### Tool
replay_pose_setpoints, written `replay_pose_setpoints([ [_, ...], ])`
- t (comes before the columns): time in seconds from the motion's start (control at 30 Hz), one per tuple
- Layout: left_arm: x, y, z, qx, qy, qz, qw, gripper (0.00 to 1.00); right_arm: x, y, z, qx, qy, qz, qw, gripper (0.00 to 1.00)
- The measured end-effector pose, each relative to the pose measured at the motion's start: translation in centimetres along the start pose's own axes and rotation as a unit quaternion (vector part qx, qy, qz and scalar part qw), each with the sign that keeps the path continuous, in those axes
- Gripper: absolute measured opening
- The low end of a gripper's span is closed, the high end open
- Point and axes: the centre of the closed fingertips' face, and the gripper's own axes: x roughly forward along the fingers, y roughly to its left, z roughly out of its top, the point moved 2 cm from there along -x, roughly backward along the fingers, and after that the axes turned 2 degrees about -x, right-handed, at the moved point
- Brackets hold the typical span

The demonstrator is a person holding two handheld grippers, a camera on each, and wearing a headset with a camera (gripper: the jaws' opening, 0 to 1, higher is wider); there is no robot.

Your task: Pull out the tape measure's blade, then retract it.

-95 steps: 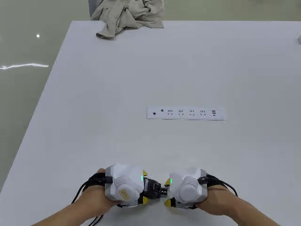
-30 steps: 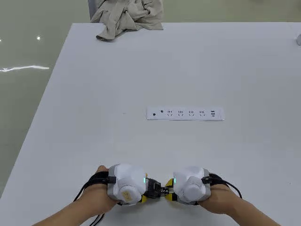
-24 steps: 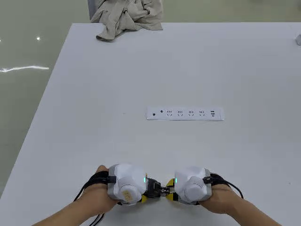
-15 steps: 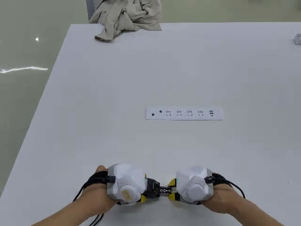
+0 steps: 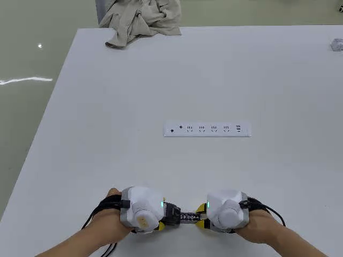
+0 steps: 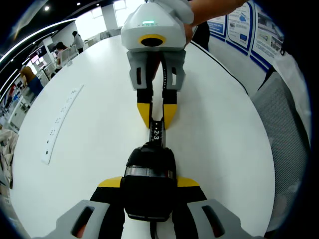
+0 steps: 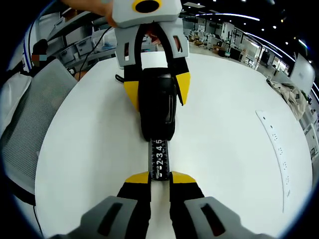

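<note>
The black tape measure case (image 6: 149, 179) sits clamped between the yellow-tipped fingers of my left gripper (image 6: 149, 182), near the table's front edge (image 5: 172, 213). A short length of black blade (image 7: 159, 159) with white numbers runs out of the case (image 7: 157, 107) to my right gripper (image 7: 159, 178), which is shut on the blade's end. In the head view the left gripper (image 5: 161, 217) and the right gripper (image 5: 201, 216) face each other, with the blade (image 5: 187, 217) stretched between them. From the left gripper view, the right gripper (image 6: 156, 112) pinches the blade (image 6: 156, 132) just beyond the case.
A white power strip (image 5: 207, 129) lies flat at the middle of the white table (image 5: 214, 75). A crumpled beige cloth (image 5: 139, 19) lies at the far left corner. A small object (image 5: 336, 45) rests at the far right edge. A grey mesh chair (image 7: 30, 114) stands beside the table.
The two grippers have moved apart, the right one going right, and a short stretch of blade has come out of the case between them. The head camera has shifted slightly.
</note>
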Motion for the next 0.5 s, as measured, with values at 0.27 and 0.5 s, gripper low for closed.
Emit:
replay_pose_setpoints([
  [0.27, 0.05, -0.02, -0.03, 0.001, 0.001, -0.001, 1.0000, 0.34, -0.43, 0.01, -0.54, 0.004, -0.001, -0.002, 1.0000, 0.12],
  [0.5, 0.11, -0.03, -0.07, 0.002, 0.003, -0.001, 1.0000, 0.34, -0.76, 0.03, -0.89, 0.004, 0.001, -0.004, 1.0000, 0.12],
])
